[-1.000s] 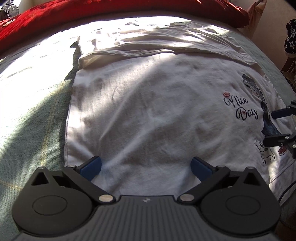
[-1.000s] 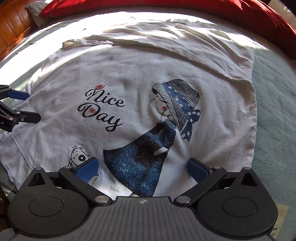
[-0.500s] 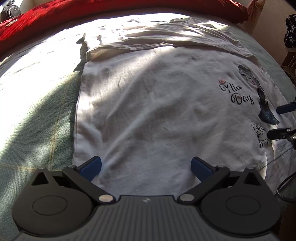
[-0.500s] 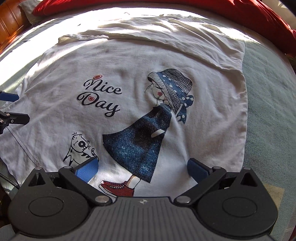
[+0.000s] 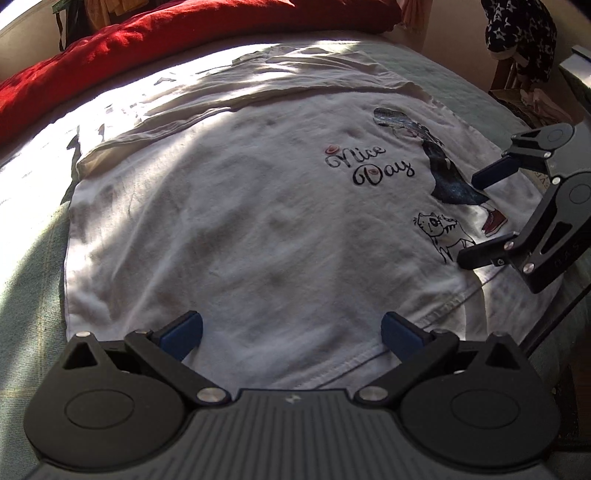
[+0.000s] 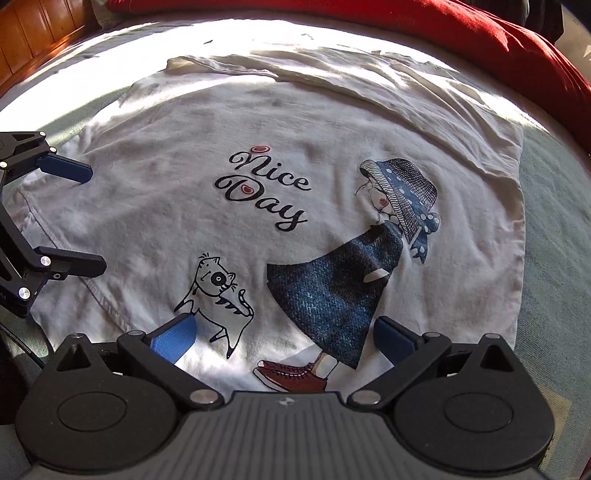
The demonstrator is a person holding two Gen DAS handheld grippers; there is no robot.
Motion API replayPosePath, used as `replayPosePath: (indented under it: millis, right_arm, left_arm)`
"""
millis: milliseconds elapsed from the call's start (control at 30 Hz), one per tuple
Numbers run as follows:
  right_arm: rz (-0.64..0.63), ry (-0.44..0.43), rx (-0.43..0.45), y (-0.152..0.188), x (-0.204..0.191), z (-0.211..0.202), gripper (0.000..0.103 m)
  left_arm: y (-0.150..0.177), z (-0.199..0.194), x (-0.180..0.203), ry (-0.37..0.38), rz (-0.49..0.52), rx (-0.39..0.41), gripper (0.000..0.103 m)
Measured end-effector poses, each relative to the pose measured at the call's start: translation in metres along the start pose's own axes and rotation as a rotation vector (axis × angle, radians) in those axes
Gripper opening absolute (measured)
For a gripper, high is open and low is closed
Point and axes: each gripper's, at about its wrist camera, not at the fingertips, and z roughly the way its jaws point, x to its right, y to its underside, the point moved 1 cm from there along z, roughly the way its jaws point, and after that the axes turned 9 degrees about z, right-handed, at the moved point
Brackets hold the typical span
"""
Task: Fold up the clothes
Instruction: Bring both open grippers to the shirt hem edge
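A white T-shirt [image 5: 258, 221] lies spread flat on the bed, print side up: "Nice Day" lettering [image 6: 262, 192], a girl in a blue dress [image 6: 332, 288] and a small cat [image 6: 214, 288]. Its far end is folded over into a creased band [image 6: 369, 85]. My left gripper [image 5: 291, 328] hovers open just over the stitched hem on the plain left half, holding nothing. My right gripper [image 6: 284, 336] is open over the hem by the cat and the red shoes, also holding nothing. Each gripper shows in the other's view, left gripper [image 6: 83, 218], right gripper [image 5: 476, 218], both with jaws apart.
The shirt rests on a pale green bedspread [image 5: 29, 258]. A red blanket [image 5: 147, 48] runs along the far side. A wooden board [image 6: 37, 37] stands at the far left, and a dark star-patterned cloth [image 5: 524, 33] hangs at the far right.
Both grippers have drawn back toward the shirt's hem and closer together; the left view has swung right, so the print and the right gripper loom larger. Both stay open.
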Motion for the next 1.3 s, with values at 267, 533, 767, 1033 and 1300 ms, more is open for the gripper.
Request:
replayPosePath:
  millis: [267,533,767,1033,1300]
  right_arm:
    - [0.055,0.0,-0.074,0.039,0.018,-0.022,0.103]
    - [0.007,0.069,-0.013,0.032,0.031,-0.027,0.103]
    - [0.097,0.073,-0.098,0.052,0.054,-0.03,0.103]
    - [0.017,0.138,-0.085,0.056,0.033,-0.052,0.103]
    - [-0.323,0.067,0.049,0.049,-0.04,-0.052,0.103]
  left_arm:
    - [0.018,-0.024,-0.006,-0.001,0.028,-0.05,0.102]
    - [0.002,-0.008,-0.014,-0.021,0.06,-0.027,0.102]
    - [0.023,-0.018,-0.021,-0.006,-0.031,-0.097,0.102]
    - [0.018,-0.043,0.007,-0.024,0.201,-0.043,0.102]
    - [0.032,-0.037,0.077,-0.055,0.747,0.049,0.102]
